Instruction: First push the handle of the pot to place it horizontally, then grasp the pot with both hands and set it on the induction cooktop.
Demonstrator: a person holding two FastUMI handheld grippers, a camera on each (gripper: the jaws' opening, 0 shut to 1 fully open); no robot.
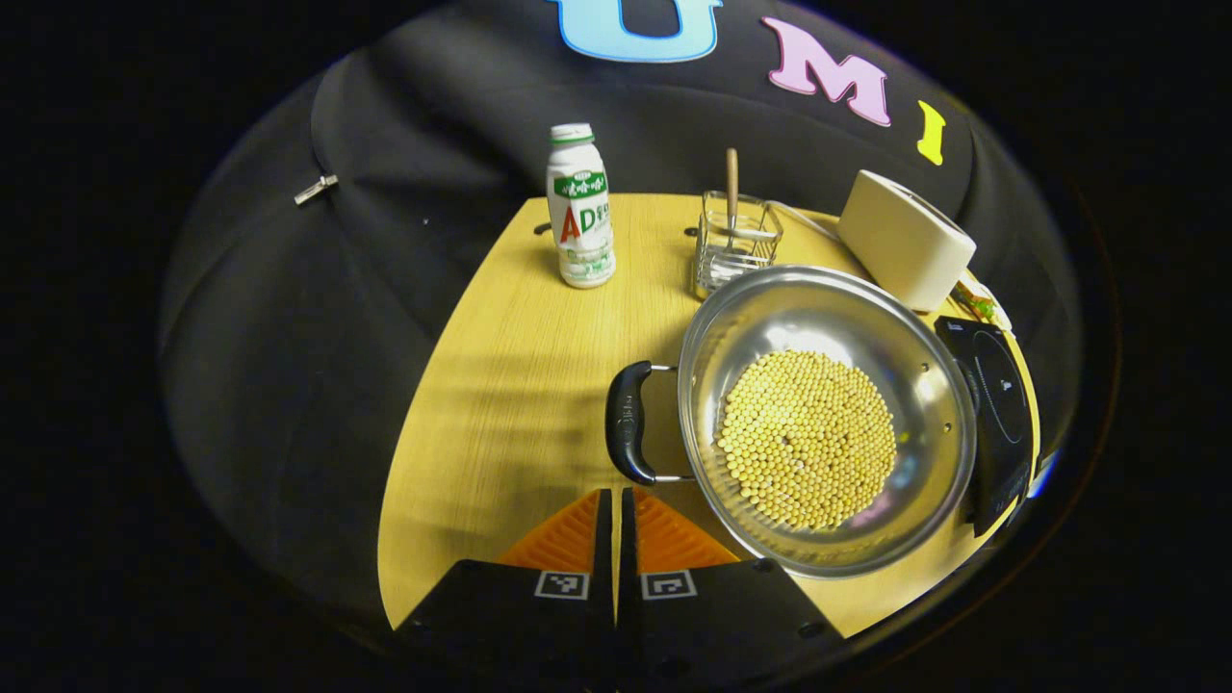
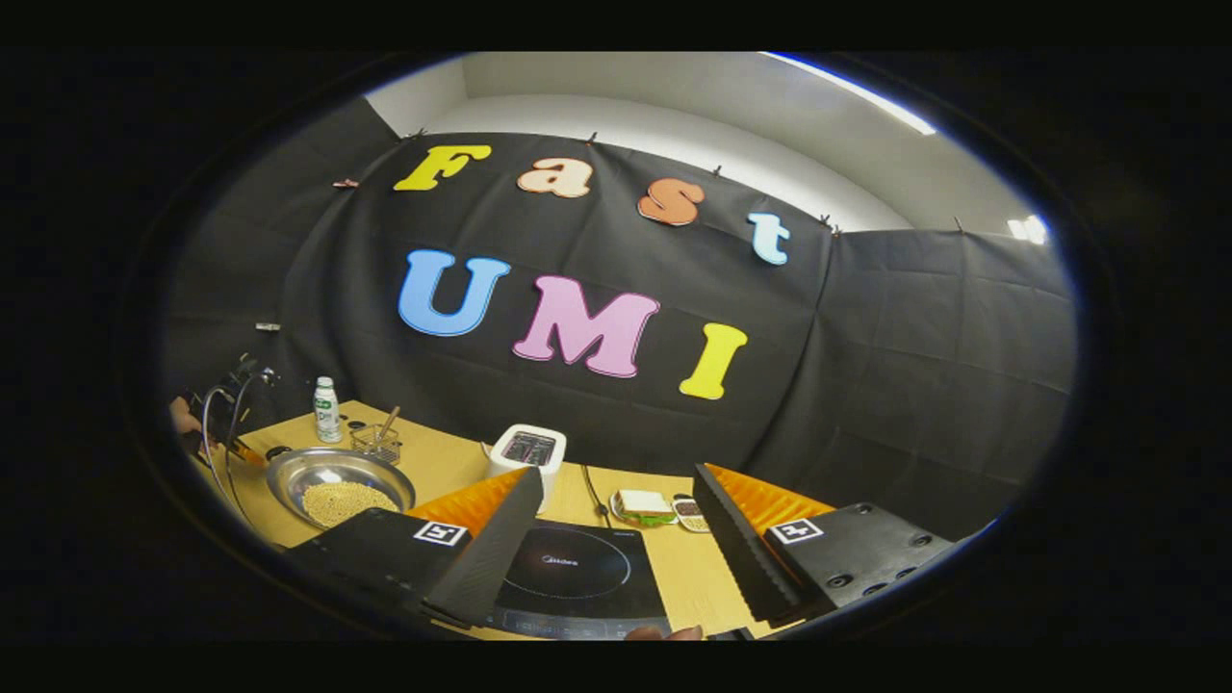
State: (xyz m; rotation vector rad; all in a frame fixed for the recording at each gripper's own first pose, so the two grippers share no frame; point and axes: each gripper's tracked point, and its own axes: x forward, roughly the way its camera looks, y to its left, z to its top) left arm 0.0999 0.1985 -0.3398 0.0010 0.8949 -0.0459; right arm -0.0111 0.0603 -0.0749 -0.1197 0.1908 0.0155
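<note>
While your left gripper (image 1: pixel 616 500) sits closed on nothing, fingers pressed together just short of the pot's near handle (image 1: pixel 628 423), you are set for a push, not a grasp: a shut tip makes a firm nose to nudge with. The pot (image 1: pixel 828 414) rests on the wooden table (image 1: pixel 500 385) toward its right edge, loaded with small yellow beans (image 1: pixel 807 439), so judge the shove gently or they may slide and shift the weight. That handle faces your left gripper and stands clear of the wall of the pot on two wire arms; I judge it is the part to be turned level first.

Your right gripper (image 2: pixel 611 539) hangs spread wide above the induction cooktop (image 2: pixel 573 573), holding nothing, likely waiting over the spot where the pot must land. From the left gripper view the cooktop lies just beside the pot's far side, possibly touching, though the curve of the lens makes that hard to call. A bottle (image 1: pixel 580 207), a wire holder (image 1: pixel 736 245) and a toaster (image 1: pixel 905 241) stand along the back edge, away from the path.
</note>
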